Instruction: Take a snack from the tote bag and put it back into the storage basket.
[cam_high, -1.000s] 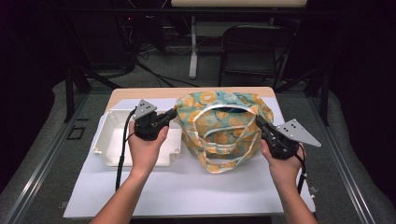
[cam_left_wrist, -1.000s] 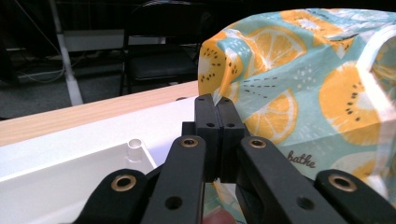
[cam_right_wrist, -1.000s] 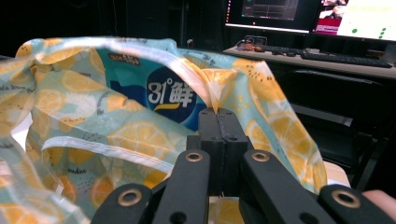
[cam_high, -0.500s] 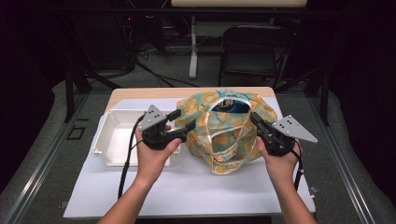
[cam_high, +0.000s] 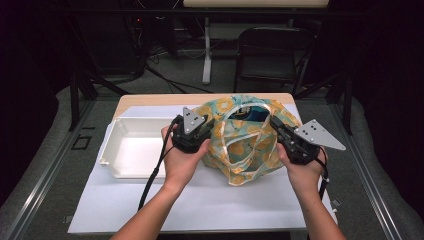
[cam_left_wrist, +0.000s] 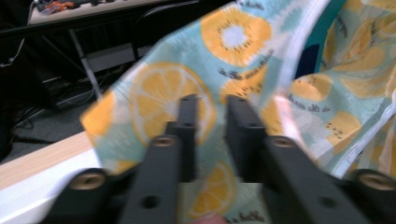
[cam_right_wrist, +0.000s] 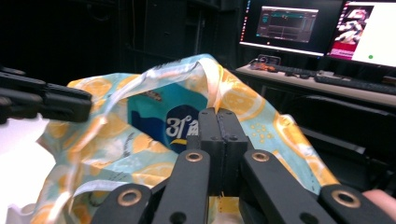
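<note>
High view: the fruit-print bag (cam_high: 245, 137) sits on the white mat (cam_high: 200, 205) in the middle of the table, its mouth pulled open toward the far side, with a dark blue package (cam_high: 250, 111) showing inside. The right gripper (cam_high: 274, 121) has its jaws pressed together on the bag's right rim; in the right gripper view the jaws meet with no gap and the printed film (cam_right_wrist: 261, 121) bunches around them. The left gripper (cam_high: 209, 124) is at the bag's left rim. In the left gripper view its jaws have just been closing and stand narrow, with a slim gap left, and the lemon-printed film (cam_left_wrist: 205, 93) lies behind and between them; whether the pads already bite the film I cannot tell. Just left of the bag lies a white plastic tray (cam_high: 135, 147), near the left hand (cam_high: 182, 160).

The risk, as I judge it, is on the left: if those jaws have caught only a thin fold or none, the rim slips free when the hands spread, the mouth collapses, and the right grip alone tilts the bag and its load.
</note>
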